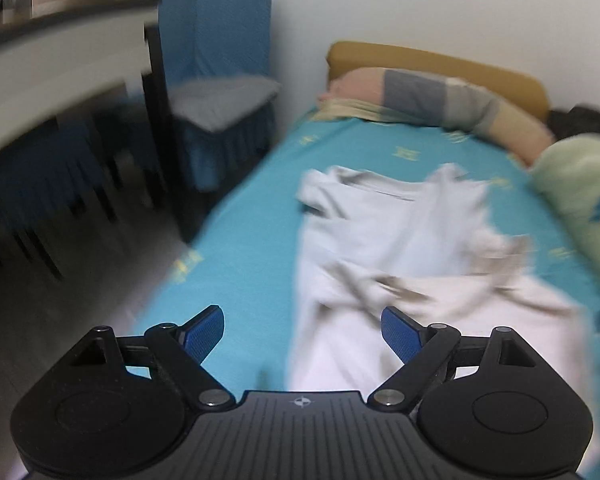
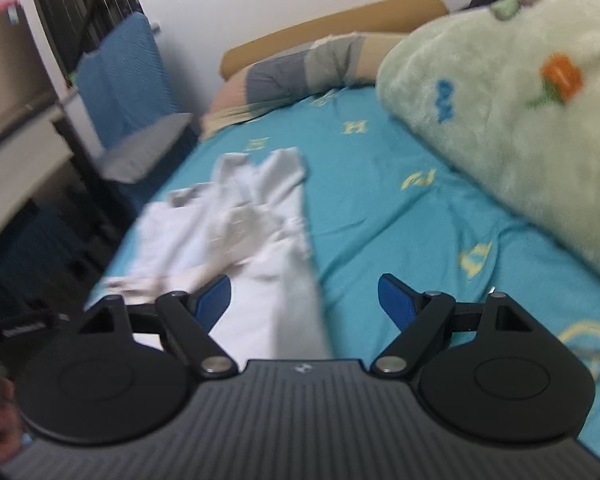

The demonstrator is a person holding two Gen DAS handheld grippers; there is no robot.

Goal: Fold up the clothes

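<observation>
Pale grey garment (image 1: 384, 240) lies rumpled on the bed (image 1: 240, 240), long axis running from foot edge toward headboard. Both the left gripper (image 1: 302, 334) and right gripper (image 2: 304, 300) hover spread, empty, at its near end.

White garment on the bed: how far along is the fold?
Done: the white garment lies on the teal sheet, loosely bunched and creased; blur hides whether any fold is made. In hand: nothing. The left tongs and right tongs are both open over its near end. Left: grasping, flattening and all folds.
</observation>
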